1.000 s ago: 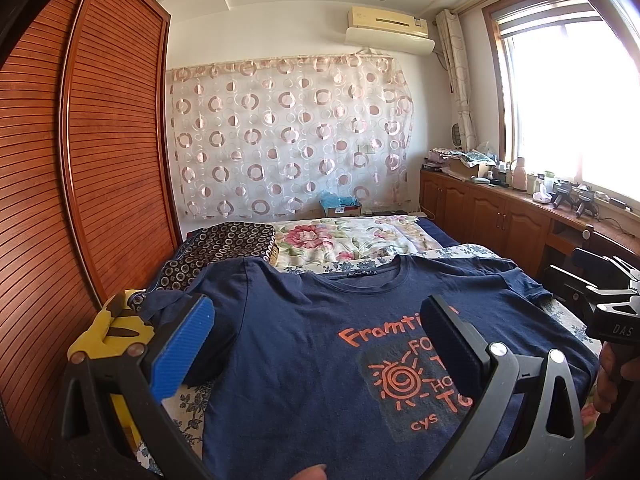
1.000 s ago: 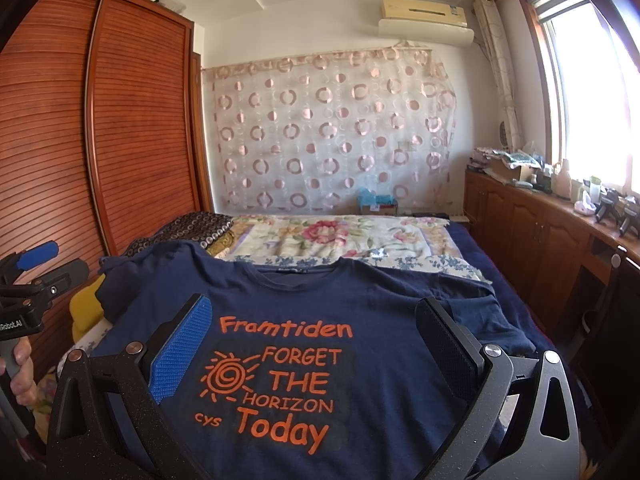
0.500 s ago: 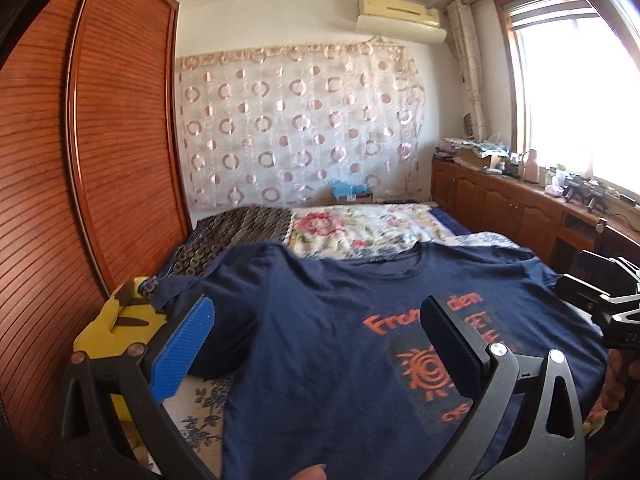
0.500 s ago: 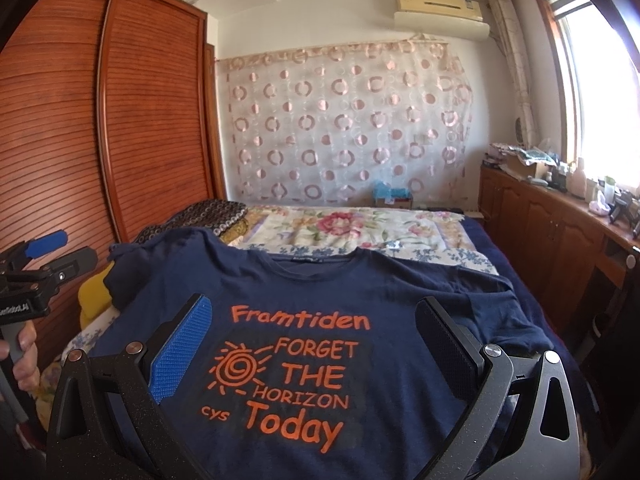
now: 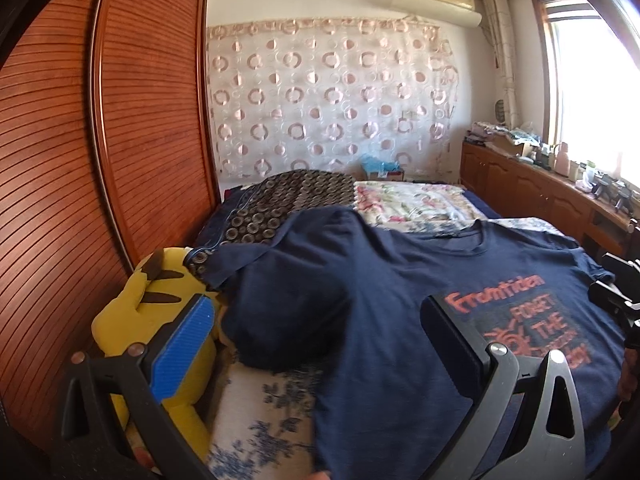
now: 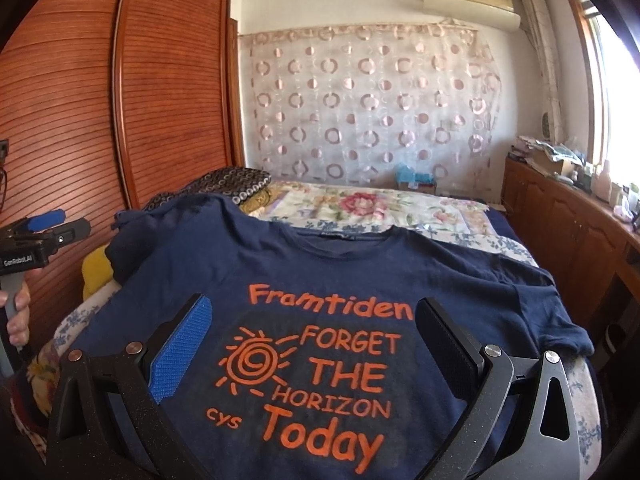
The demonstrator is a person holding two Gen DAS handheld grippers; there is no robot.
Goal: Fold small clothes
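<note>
Both tongs are matte black plastic frames with triangular cut-outs and round silver screws. On the left tongs (image 5: 316, 320) and the right tongs (image 6: 312, 336) alike, one finger carries a ribbed blue pad (image 6: 180, 350), the other a black pad (image 6: 448, 340). White "GenRobot.AI" lettering marks the left body (image 6: 18, 260).

T-shirt (image 6: 460, 280) print, orange: "Framtiden" / "FORGET THE HORIZON" / "cys" / "Today", beside a sun spiral | left hand-held gripper (image 6: 44, 236) body label, white: "GenRobot.AI" | left wrist view: shirt print blurred, only "Framtiden", "FORGET", "THE" legible
</note>
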